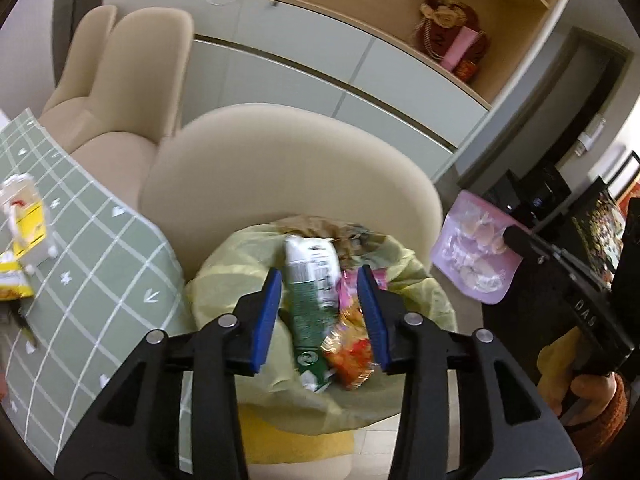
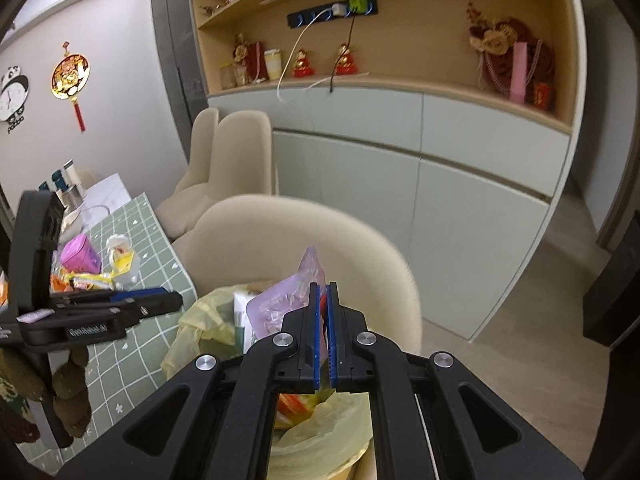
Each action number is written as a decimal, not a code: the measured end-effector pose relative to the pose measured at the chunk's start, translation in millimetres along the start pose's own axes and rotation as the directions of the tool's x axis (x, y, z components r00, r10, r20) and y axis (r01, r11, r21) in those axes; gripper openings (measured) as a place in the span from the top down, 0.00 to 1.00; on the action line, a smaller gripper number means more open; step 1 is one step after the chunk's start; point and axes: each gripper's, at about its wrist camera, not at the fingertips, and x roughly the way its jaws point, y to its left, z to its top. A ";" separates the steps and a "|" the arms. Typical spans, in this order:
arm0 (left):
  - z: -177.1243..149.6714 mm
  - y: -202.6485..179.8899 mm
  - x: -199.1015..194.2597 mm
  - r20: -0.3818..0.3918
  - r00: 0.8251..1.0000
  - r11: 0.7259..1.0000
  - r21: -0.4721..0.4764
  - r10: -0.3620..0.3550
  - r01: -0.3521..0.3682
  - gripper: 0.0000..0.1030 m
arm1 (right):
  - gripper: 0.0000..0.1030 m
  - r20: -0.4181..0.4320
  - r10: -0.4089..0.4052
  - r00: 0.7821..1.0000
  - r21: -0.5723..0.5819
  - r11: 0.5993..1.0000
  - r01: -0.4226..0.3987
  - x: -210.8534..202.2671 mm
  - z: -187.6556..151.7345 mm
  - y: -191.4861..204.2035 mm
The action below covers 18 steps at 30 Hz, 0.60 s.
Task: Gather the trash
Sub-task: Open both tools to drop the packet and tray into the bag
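A bin lined with a yellow-green bag [image 1: 224,276] [image 2: 208,312] stands below both grippers, in front of a beige chair. My left gripper [image 1: 323,312] hangs over its mouth with its jaws apart. A green-and-white packet [image 1: 312,280] and an orange-pink snack wrapper [image 1: 350,344] lie blurred between the blue pads, and the pads do not press on them. My right gripper [image 2: 323,288] is shut on a pink see-through pouch [image 2: 276,304] [image 1: 476,256], held over the bin's right rim. In the right wrist view the left gripper [image 2: 168,300] reaches in from the left.
The beige chair [image 1: 280,168] backs the bin, with a second one [image 2: 236,152] behind it. A table under a green checked cloth [image 1: 100,280] at left carries more wrappers [image 2: 96,276] and a pink box [image 2: 78,256]. Grey cabinets [image 2: 460,200] line the wall. Bare floor [image 2: 540,340] lies at right.
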 end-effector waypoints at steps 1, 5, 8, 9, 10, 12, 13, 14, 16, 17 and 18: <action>-2.2 2.7 -3.5 0.004 1.000 1.000 -0.004 0.015 -0.015 0.62 | 0.95 -0.010 0.010 1.000 -0.005 1.000 -0.011 3.7 -2.9 3.0; -15.3 13.7 -20.6 0.012 0.998 0.998 -0.021 0.065 -0.064 0.58 | 0.95 -0.045 0.046 0.998 -0.020 0.999 -0.047 14.5 -13.5 14.4; -23.8 18.4 -31.2 0.009 0.997 0.996 -0.032 0.079 -0.079 0.58 | 0.95 -0.074 0.061 0.995 -0.029 0.998 -0.063 23.0 -21.6 21.8; -26.3 19.8 -33.8 0.006 0.997 0.996 -0.037 0.080 -0.080 0.57 | 0.95 -0.080 0.063 0.995 -0.031 0.997 -0.066 24.7 -23.3 23.1; -29.0 20.6 -35.9 0.004 0.997 0.996 -0.043 0.080 -0.080 0.57 | 0.95 -0.088 0.067 0.994 -0.032 0.997 -0.070 26.9 -25.3 25.4; -34.7 23.4 -40.5 0.001 0.997 0.995 -0.052 0.082 -0.082 0.57 | 0.95 -0.100 0.071 0.992 -0.035 0.997 -0.075 31.2 -28.4 29.7; -37.0 24.4 -42.6 0.000 0.996 0.995 -0.052 0.085 -0.085 0.57 | 0.95 -0.107 0.073 0.992 -0.036 0.996 -0.077 33.6 -30.6 32.9; -40.2 25.9 -45.0 -0.002 0.996 0.995 -0.052 0.087 -0.086 0.57 | 0.95 -0.112 0.074 0.991 -0.037 0.996 -0.079 35.4 -31.6 33.6; -43.7 27.7 -48.0 -0.006 0.996 0.995 -0.054 0.088 -0.088 0.57 | 0.95 -0.127 0.083 0.988 -0.030 0.996 -0.088 38.8 -35.0 37.2; -45.2 29.0 -49.5 -0.007 0.996 0.994 -0.058 0.089 -0.089 0.57 | 0.95 -0.132 0.085 0.988 -0.027 0.996 -0.089 40.6 -36.4 38.3; -47.0 30.9 -51.4 -0.010 0.996 0.994 -0.062 0.089 -0.089 0.57 | 0.94 -0.142 0.083 0.986 -0.022 0.996 -0.087 42.7 -38.4 40.1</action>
